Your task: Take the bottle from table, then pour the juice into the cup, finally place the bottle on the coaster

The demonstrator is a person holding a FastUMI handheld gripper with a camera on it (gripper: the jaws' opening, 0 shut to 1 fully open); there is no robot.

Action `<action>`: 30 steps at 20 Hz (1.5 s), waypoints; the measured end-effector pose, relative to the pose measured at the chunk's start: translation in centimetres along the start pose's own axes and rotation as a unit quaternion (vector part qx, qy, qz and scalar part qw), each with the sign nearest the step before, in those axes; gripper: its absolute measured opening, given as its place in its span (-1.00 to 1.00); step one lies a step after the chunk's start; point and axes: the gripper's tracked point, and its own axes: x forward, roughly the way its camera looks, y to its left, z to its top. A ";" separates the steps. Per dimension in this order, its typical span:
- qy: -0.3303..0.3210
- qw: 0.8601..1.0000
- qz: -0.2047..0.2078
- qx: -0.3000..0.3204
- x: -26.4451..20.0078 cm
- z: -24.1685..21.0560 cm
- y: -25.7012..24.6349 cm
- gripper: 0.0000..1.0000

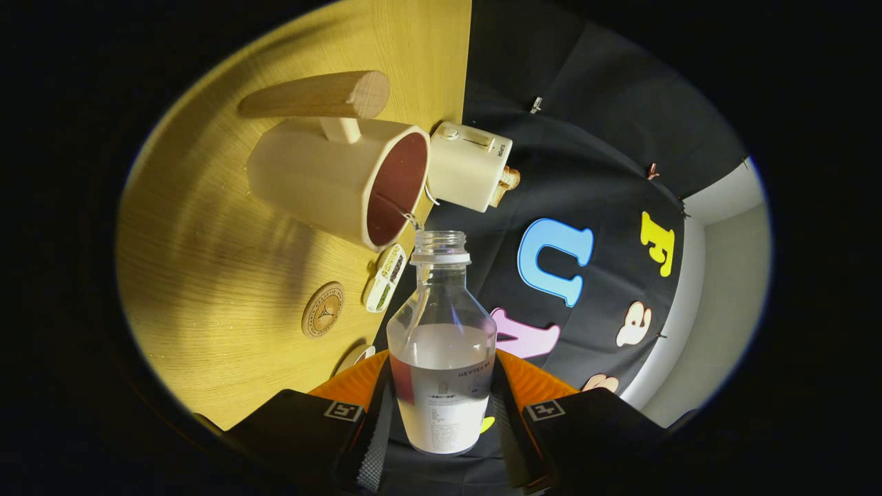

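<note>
My gripper (441, 403) is shut on a clear, uncapped bottle (441, 324), with a finger pressing on each side of its lower body. The bottle is tipped about level with the wooden table (207, 275), and pale liquid fills its lower half. Just beyond its open mouth stands the cream cup (331, 182) with a dark red inside and a wooden handle (317, 96). The mouth lies close by the cup's rim. A small glint shows between them, and I cannot tell whether liquid is flowing. A round wooden coaster (322, 309) lies on the table, nearer to the fingers than the cup is.
A small white toaster-like box (468, 165) stands by the table's edge right behind the cup. A small printed packet (386, 277) lies between the coaster and the cup, near the table edge. Black cloth hangs beyond the table.
</note>
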 end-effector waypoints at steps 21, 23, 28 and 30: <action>-0.032 0.998 -0.019 -0.059 0.1 0.9 -1.2 0.40; -0.033 0.997 -0.022 -0.065 0.1 1.0 -1.3 0.40; -0.055 0.994 -0.033 -0.092 0.4 1.7 -1.7 0.40; -0.069 0.991 -0.039 -0.109 0.5 2.3 -1.9 0.40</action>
